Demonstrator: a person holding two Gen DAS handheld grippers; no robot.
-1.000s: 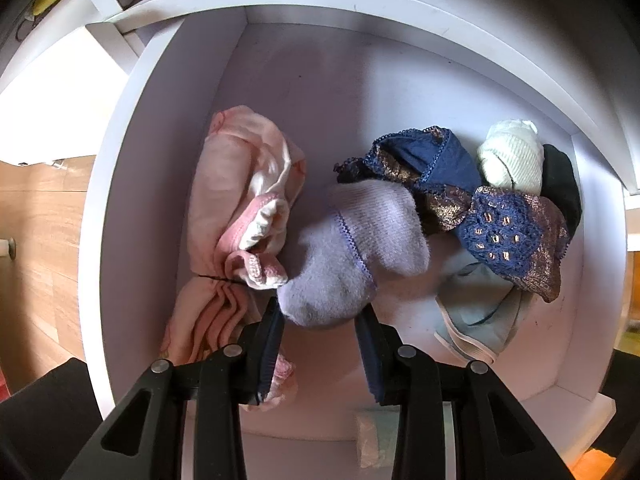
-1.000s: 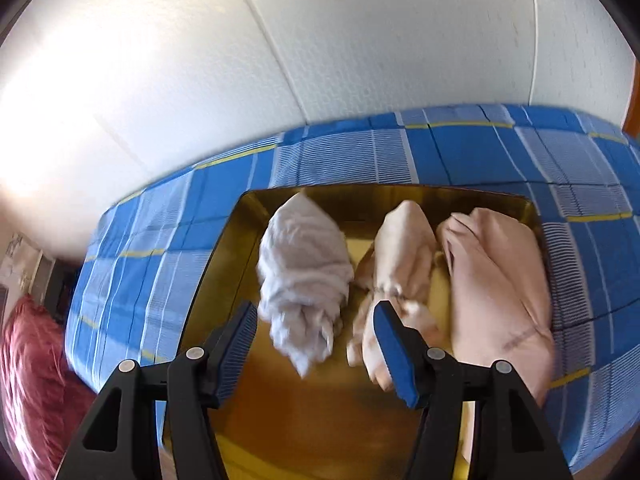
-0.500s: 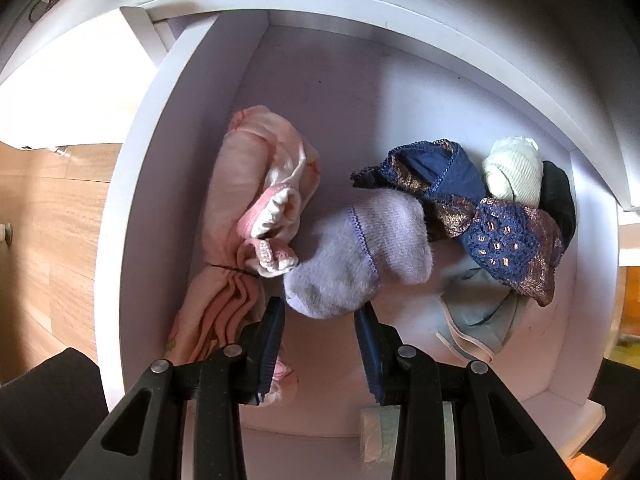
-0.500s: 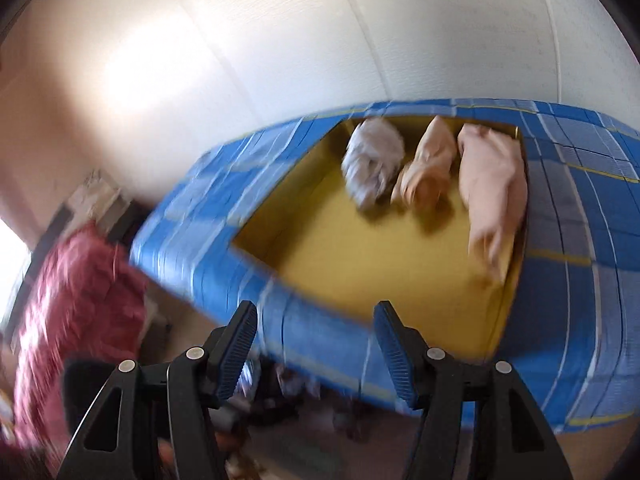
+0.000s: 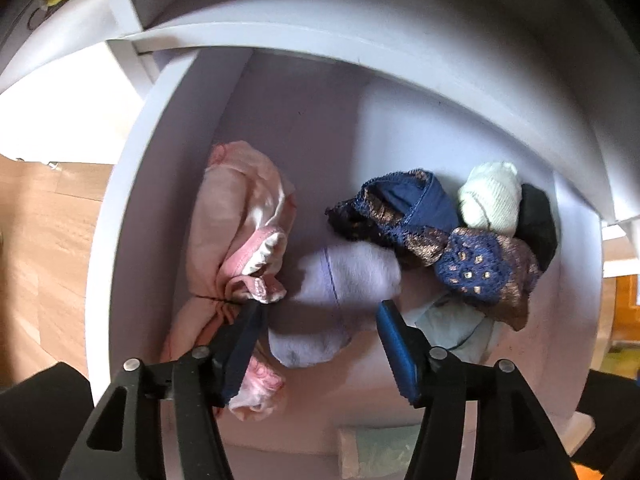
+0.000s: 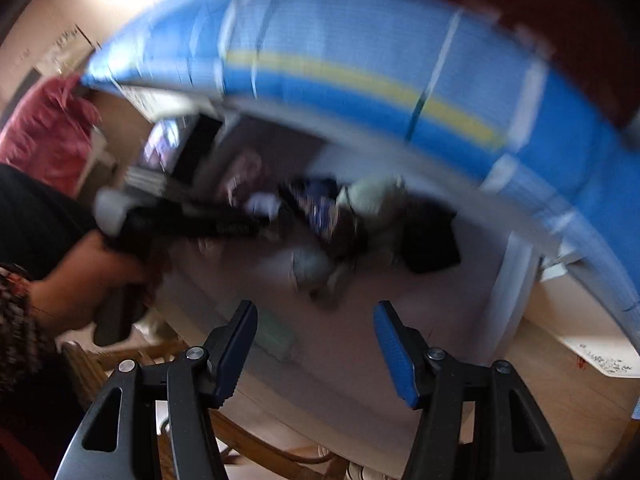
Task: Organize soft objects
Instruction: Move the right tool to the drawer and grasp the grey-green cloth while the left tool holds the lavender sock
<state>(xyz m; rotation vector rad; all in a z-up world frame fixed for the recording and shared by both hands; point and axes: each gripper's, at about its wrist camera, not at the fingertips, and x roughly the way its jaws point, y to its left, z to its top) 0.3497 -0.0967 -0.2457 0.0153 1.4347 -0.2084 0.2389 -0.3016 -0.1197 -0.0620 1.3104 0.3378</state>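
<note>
The left gripper [image 5: 320, 320] points straight down into a white open-topped drawer [image 5: 120, 240]. Its jaws have just been opening and now stand apart, the blue pads clear of the pale lilac knitted sock [image 5: 340, 292] that lies between and beneath them on the drawer floor. In the right wrist view, blurred by motion, a hand [image 6: 80, 280] in a dark patterned sleeve grips that tool's handle at the drawer's left side.

Inside the drawer, at the left wall, lies a bundle of pale pink cloth [image 5: 236, 240] with a pink-edged cuff. Right of the lilac sock sits a navy lace garment with bronze thread [image 5: 408, 212]; further right, a cream ribbed rolled sock [image 5: 492, 200], a black cloth [image 5: 536, 220] at the right wall, and a navy-and-bronze lace piece [image 5: 484, 276] over a pale grey-green cloth [image 5: 452, 324].

The right gripper [image 6: 316, 336] tilts steeply down above the drawer's near edge, jaws apart with nothing between them. A blue checked cloth with a yellow stripe [image 6: 360, 60] arcs above the drawer. No writing can be read.
</note>
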